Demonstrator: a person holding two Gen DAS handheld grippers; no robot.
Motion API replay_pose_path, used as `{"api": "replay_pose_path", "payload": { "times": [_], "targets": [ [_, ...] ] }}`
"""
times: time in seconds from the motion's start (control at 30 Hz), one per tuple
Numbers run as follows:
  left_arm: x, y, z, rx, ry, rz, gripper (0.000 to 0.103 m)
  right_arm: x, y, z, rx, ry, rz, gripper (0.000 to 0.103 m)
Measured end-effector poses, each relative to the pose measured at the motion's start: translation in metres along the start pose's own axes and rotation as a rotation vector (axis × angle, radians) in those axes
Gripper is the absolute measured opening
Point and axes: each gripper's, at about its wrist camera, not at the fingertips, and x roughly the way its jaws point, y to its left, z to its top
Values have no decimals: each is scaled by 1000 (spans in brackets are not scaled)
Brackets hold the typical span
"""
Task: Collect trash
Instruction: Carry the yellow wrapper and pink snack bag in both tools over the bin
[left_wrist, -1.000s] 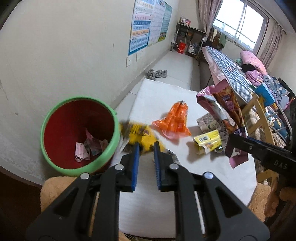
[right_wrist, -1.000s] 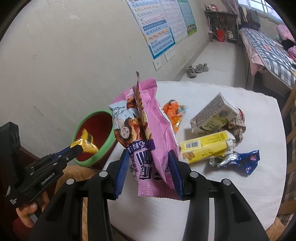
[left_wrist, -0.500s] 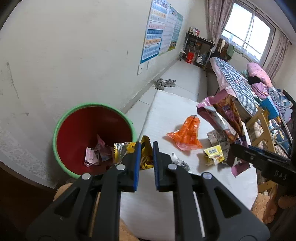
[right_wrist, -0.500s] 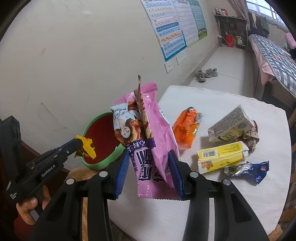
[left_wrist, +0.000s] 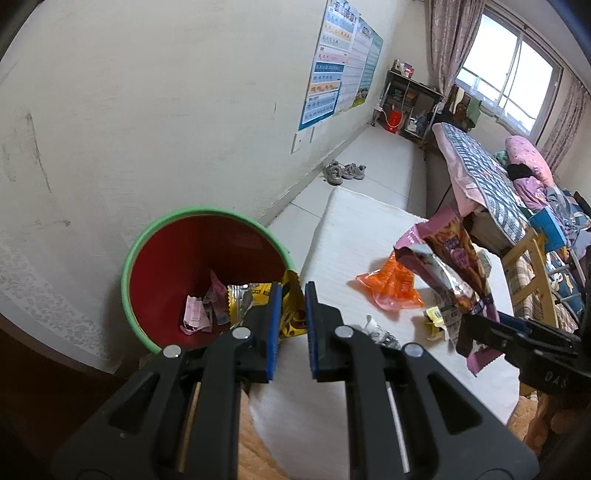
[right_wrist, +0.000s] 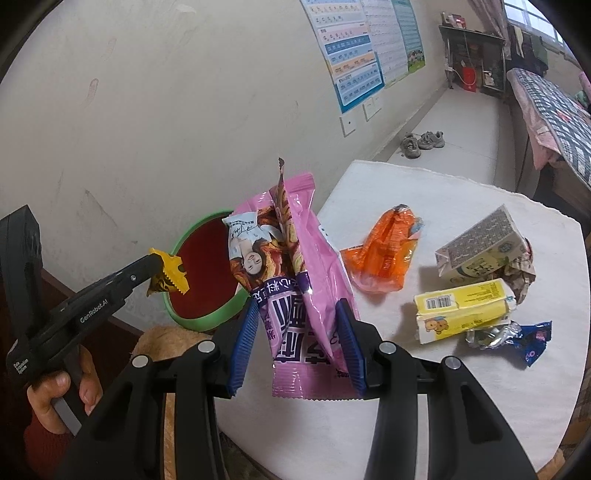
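My left gripper is shut on a yellow snack wrapper and holds it over the near rim of the red bin with a green rim. In the right wrist view the left gripper shows with the yellow wrapper beside the bin. My right gripper is shut on a large pink snack bag held upright above the white table; the bag also shows in the left wrist view.
On the table lie an orange wrapper, a grey-and-cream carton, a yellow carton and a blue foil wrapper. Pink paper scraps lie in the bin. The wall stands close behind; a bed is at the right.
My left gripper has carried the yellow wrapper from the table leftward to the bin's rim. My right gripper has held the pink bag about steady.
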Motion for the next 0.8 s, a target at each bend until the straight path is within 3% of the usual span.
{"api": "replay_pose_path", "payload": {
  "times": [0.8],
  "targets": [
    [18, 54, 11, -56, 12, 105, 12, 53, 49, 34, -103, 43, 73, 42]
  ]
}}
